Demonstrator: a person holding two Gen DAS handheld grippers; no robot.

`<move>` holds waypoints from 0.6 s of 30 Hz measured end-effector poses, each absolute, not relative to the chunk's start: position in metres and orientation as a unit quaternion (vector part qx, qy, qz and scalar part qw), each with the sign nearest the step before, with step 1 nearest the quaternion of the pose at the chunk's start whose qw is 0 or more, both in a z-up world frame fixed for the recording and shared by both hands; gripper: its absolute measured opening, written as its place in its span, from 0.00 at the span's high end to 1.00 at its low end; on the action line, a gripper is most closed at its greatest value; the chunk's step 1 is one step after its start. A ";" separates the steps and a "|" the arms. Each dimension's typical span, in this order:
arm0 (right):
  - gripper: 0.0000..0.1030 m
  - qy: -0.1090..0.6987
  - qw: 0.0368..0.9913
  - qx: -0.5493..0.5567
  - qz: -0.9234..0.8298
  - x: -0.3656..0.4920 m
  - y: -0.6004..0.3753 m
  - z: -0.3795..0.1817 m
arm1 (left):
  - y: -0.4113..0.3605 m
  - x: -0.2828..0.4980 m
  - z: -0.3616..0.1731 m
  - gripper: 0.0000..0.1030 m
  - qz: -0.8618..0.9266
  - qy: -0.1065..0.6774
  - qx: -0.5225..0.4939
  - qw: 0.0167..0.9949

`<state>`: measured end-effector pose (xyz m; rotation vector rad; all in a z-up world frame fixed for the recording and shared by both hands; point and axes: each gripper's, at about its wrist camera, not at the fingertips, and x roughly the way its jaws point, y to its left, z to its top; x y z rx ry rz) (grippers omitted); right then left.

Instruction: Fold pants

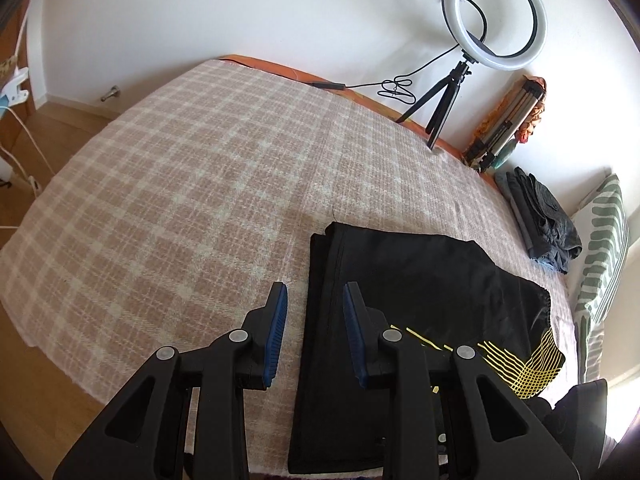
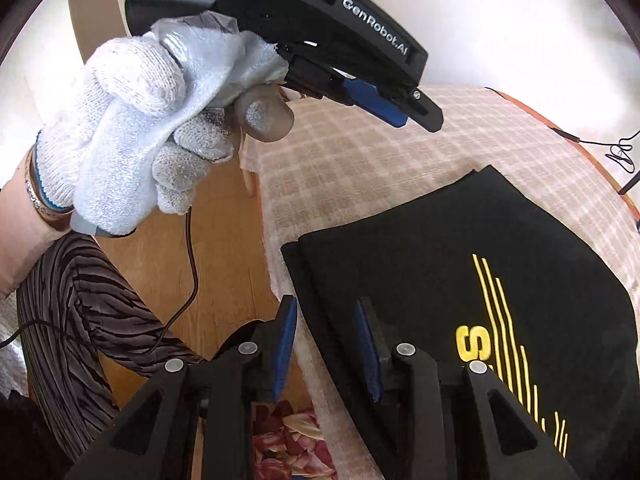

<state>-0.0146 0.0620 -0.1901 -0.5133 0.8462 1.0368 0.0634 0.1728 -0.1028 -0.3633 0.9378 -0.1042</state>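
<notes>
My left gripper (image 1: 315,300) and right gripper (image 2: 327,312) both hang open above the bed (image 1: 180,184). The folded black pants (image 1: 404,280) lie beneath them, untouched.

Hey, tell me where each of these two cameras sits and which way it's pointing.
Left wrist: on the left gripper, facing across the bed toward the wall and ring light; only its open fingers show.
Right wrist: on the right gripper, facing the bed's edge; the gloved left hand shows.
Shared: the folded black pants, the plaid bed.
</notes>
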 end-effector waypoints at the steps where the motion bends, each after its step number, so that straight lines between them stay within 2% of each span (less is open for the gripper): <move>1: 0.73 0.389 0.753 -0.237 0.475 -0.012 0.067 -0.194 | 0.175 0.063 -0.103 0.74 -0.051 0.450 -0.177 0.874; 6: 0.74 0.391 0.750 -0.240 0.476 -0.002 0.079 -0.202 | 0.183 0.059 -0.100 0.74 -0.050 0.443 -0.182 0.877; 8: 0.83 0.391 0.752 -0.242 0.472 0.000 0.078 -0.201 | 0.188 0.059 -0.102 0.74 -0.048 0.445 -0.186 0.875; 11: 0.84 0.392 0.747 -0.236 0.483 -0.004 0.074 -0.197 | 0.192 0.057 -0.105 0.74 -0.046 0.447 -0.190 0.873; 16: 0.81 0.370 0.755 -0.287 0.459 -0.012 0.085 -0.203 | 0.195 0.054 -0.109 0.74 -0.037 0.449 -0.188 0.873; 18: 0.94 0.371 0.759 -0.280 0.455 -0.007 0.086 -0.202 | 0.196 0.054 -0.110 0.74 -0.038 0.450 -0.190 0.872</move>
